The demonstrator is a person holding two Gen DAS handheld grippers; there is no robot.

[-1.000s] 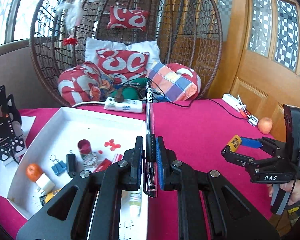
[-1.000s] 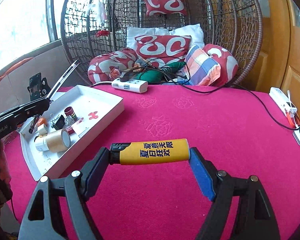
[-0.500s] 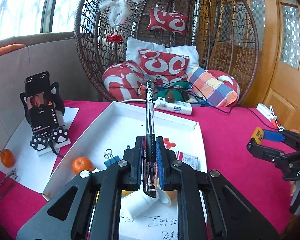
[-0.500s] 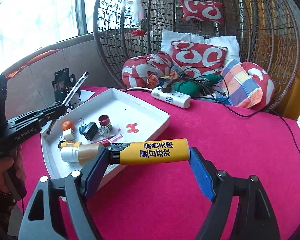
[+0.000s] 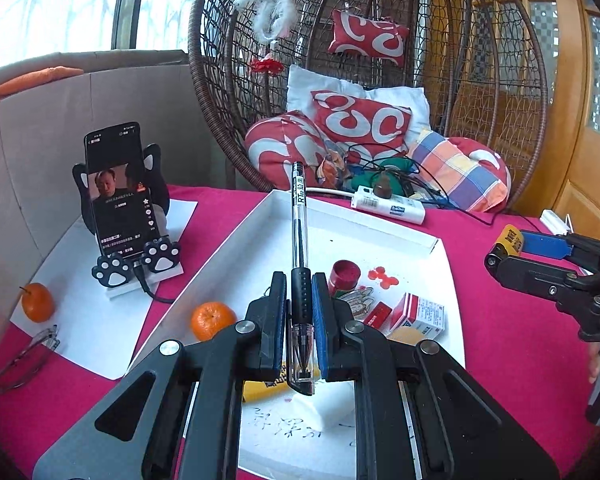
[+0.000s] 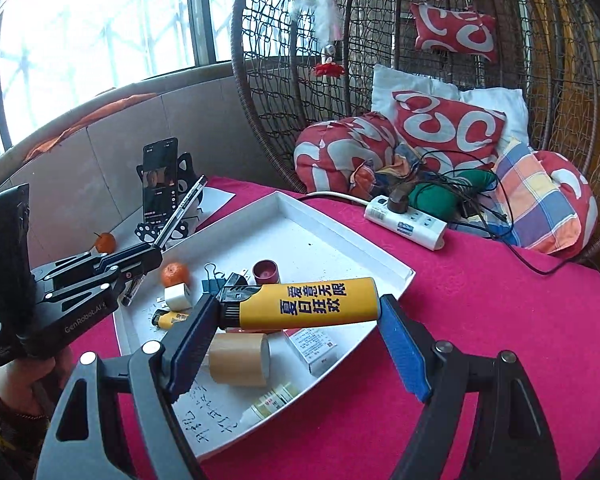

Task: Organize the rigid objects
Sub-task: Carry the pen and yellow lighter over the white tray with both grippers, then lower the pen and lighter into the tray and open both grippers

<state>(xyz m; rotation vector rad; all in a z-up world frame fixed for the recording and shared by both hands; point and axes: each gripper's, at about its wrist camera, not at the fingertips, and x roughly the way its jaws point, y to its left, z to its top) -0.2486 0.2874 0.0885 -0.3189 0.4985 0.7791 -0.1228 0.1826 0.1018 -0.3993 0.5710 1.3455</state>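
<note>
My left gripper [image 5: 299, 300] is shut on a clear black-ink pen [image 5: 299, 224] that points forward above the white tray [image 5: 380, 226]. It also shows in the right wrist view [image 6: 140, 258], over the tray's left side. My right gripper [image 6: 296, 320] is shut on a yellow lighter [image 6: 308, 304] held endwise between its pads, above the tray's [image 6: 352, 240] near right part. In the left wrist view the right gripper [image 5: 512, 250] hovers to the right of the tray with the lighter [image 5: 510, 240].
The tray holds a tangerine [image 6: 175, 274], red cap [image 6: 266, 272], binder clip [image 6: 212, 276], tape roll [image 6: 240, 358], small boxes [image 5: 420, 316] and a second lighter [image 6: 172, 318]. A phone on a stand [image 5: 120, 196], another tangerine [image 5: 38, 302], glasses [image 5: 24, 360] and a power strip [image 6: 406, 222] lie around.
Both grippers moved left toward the tray, keeping their hold. The left gripper now hangs over the tray's middle and the right one over its near right part.
</note>
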